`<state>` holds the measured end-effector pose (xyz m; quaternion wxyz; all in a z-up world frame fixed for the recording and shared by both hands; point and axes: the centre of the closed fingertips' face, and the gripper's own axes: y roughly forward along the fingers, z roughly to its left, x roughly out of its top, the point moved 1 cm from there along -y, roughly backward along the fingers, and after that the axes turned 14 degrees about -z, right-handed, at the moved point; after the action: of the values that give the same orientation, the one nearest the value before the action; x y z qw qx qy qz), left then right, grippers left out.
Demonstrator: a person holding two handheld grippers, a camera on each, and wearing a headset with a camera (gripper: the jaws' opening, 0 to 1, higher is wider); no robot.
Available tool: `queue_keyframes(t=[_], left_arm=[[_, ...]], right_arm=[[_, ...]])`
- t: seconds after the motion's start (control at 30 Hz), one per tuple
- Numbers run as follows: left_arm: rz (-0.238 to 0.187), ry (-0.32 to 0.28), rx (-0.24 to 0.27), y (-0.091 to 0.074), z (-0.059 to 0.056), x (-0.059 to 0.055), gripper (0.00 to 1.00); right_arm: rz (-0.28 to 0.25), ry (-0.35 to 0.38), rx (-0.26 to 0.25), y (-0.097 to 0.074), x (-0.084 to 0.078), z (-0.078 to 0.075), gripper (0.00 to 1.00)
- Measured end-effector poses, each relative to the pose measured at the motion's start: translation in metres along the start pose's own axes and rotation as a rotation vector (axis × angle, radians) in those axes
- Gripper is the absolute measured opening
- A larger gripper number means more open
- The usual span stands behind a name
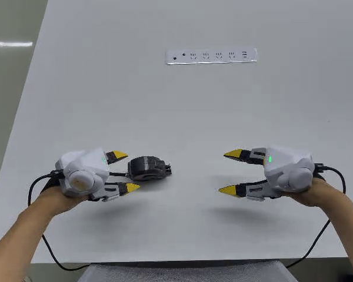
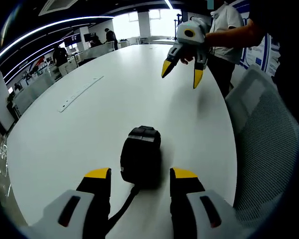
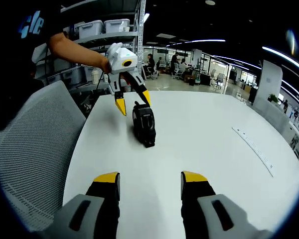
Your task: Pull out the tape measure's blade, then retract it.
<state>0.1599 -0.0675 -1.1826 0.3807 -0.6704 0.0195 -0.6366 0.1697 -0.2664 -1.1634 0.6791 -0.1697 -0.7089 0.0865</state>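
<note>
Two grippers, head view: the left gripper (image 1: 126, 171), at lower left of the frame, has its yellow-tipped jaws spread. The tape measure (image 1: 146, 168) lies on the white table (image 1: 165, 106) just beyond and partly between those tips, gripped by nothing. The right gripper (image 1: 225, 172), at lower right, is also spread and empty, well apart from the case, with its tips pointing towards it. A small tab (image 1: 167, 170) projects from the case end facing the right gripper. It is judged to be the blade's hook, though it is too small to confirm. A power strip (image 1: 212, 56) lies at upper centre, far from the work

Left gripper view: the black case sits at lower centre between the two jaw tips, with a gap on each side. A dark strap (image 2: 123, 205) trails from it down towards the camera. The step in hand, as judged, is seating the left jaws on the case. They should advance until the pads span opposite sides at mid-body, then close squarely, leaving the strap outside the pinch

Right gripper view: the case lies at upper centre, tab end nearest. The right jaws should come in low and in line with the case, pinch the tab alone, and draw straight back along the table so the blade does not twist. Retraction should be eased, not let snap
</note>
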Motion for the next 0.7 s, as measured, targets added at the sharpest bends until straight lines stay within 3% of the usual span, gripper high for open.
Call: queue_keyframes(t=[0.7], left_arm=[[0.043, 0.057, -0.104, 0.016, 0.003, -0.005, 0.34]], right_arm=[[0.006, -0.011, 0.069, 0.034, -0.009, -0.01, 0.42]])
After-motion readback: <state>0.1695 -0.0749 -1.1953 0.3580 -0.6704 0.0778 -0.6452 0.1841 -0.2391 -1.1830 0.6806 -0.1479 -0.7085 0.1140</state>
